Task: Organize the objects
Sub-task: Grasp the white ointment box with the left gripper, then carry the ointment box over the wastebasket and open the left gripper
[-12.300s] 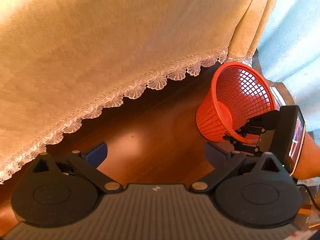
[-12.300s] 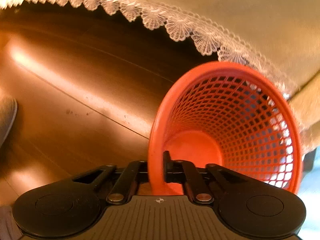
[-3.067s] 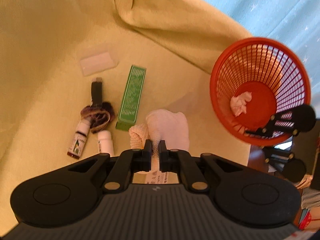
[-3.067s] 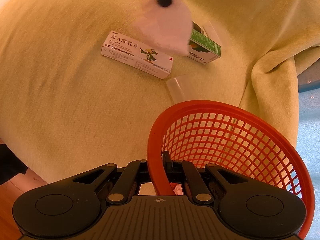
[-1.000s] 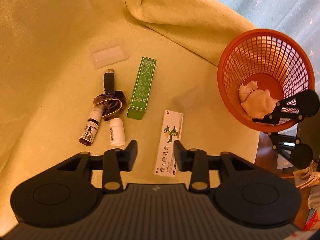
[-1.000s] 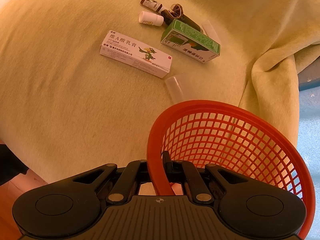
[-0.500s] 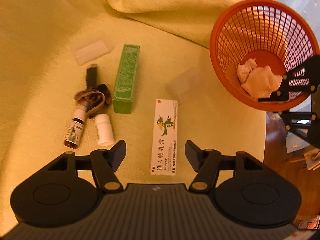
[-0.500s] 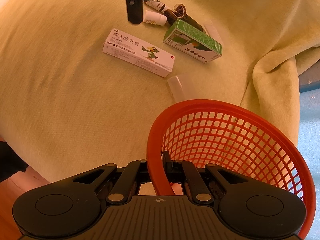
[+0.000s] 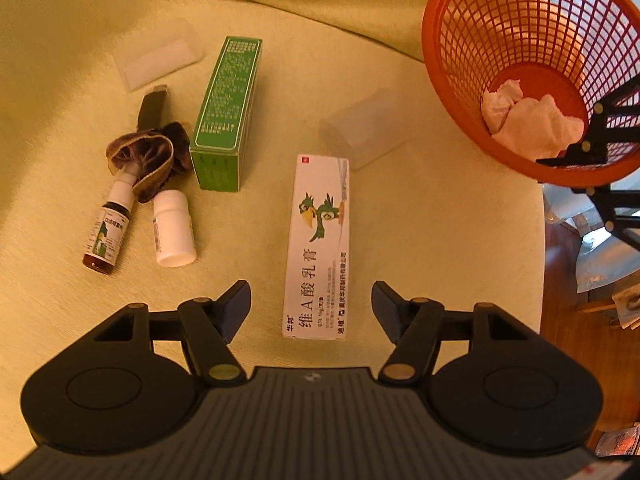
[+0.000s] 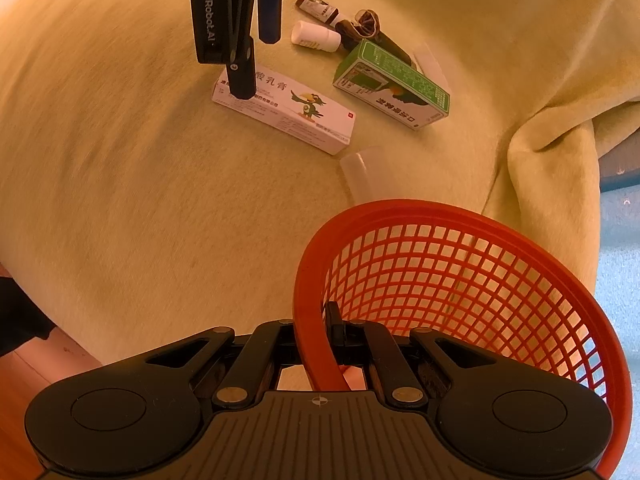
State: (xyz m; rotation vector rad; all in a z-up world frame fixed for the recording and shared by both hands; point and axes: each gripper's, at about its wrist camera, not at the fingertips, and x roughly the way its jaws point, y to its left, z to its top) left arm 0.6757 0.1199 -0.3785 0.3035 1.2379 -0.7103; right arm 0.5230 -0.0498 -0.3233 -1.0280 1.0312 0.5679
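The long white cardboard ointment box with a green cartoon bird (image 9: 318, 248) lies flat on the worktop, and my left tongs (image 9: 311, 308) hang over its near end, spread wide with one finger on each side and neither touching it. Its large black print reads 维A酸乳膏; the small lines are too fine to read. Just beyond its far end lies a clear plastic cap or cup (image 9: 362, 128) on its side. To the left stands a green cardboard carton with fine white print (image 9: 226, 114), and beside that a white plastic pill bottle (image 9: 174, 230), a small brown glass spray bottle with a green-and-white label (image 9: 108, 232), a brown fabric scrunchie (image 9: 146, 158), a dark stick-shaped item (image 9: 151, 110) and a clear flat plastic piece (image 9: 158, 60). My right tongs (image 10: 320, 336) are pressed together on the rim of the red plastic mesh basket (image 10: 460, 280), which holds crumpled white tissues (image 9: 528, 120) at its bottom and sits at the worktop's edge. A yellow fleecy cloth (image 9: 440, 240) covers the worktop and bunches into folds at the back. Brown wooden floor (image 9: 580, 344) shows past the edge, and pale blue fabric (image 10: 618, 248) beyond. From the right camera the left tool's arm reads GenRobot.AI.
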